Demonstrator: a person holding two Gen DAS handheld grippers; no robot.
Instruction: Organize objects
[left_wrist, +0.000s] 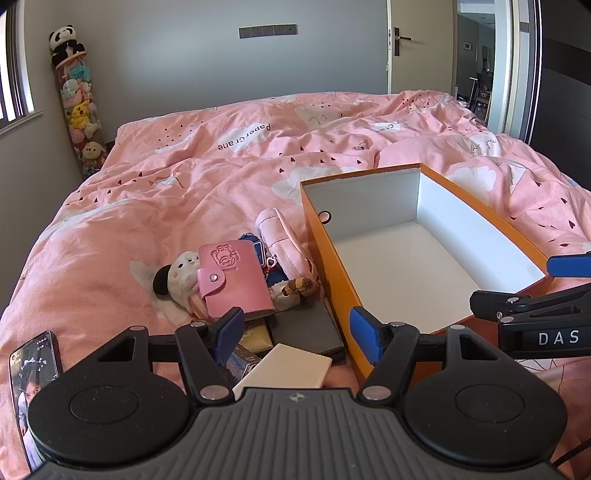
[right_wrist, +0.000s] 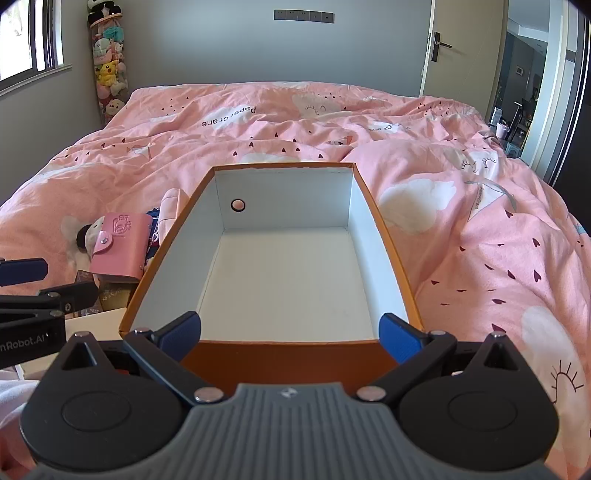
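On the pink bed (left_wrist: 155, 206), in the right half of the left wrist frame, we see an open orange box (left_wrist: 328, 258) with a white inside that holds nothing; in the right wrist frame the same box (right_wrist: 399, 254) fills the centre. Our left gripper (left_wrist: 295, 334) sits at lower centre of its frame, spread wide and holding nothing, its blue fingers (left_wrist: 231, 332) above a heap of things just left of the box. In that heap a pink card holder (left_wrist: 234, 277) with a snap strap leans on a white plush (left_wrist: 181, 277) with a black ear; behind them stands a pink pouch (left_wrist: 277, 236), and a blue item (left_wrist: 255, 245) peeks between holder and pouch, too hidden for us to name. Nearer the gripper lie a dark flat case (left_wrist: 306, 328), a gold box (left_wrist: 255, 339) and a white slab (left_wrist: 288, 369), the slab overlapping the dark case's near edge. A phone (left_wrist: 33, 373) with its screen lit lies at lower left, well apart from the heap. Our right gripper (right_wrist: 291, 332) is also spread wide and empty, its fingers (right_wrist: 400, 338) at the box's near wall, one by each near corner. It also shows at the right edge of the left view (left_wrist: 535, 288). In the upper left corner a tube of plush toys (left_wrist: 79, 107) stands against the wall, and a door (left_wrist: 399, 40) is at upper right.
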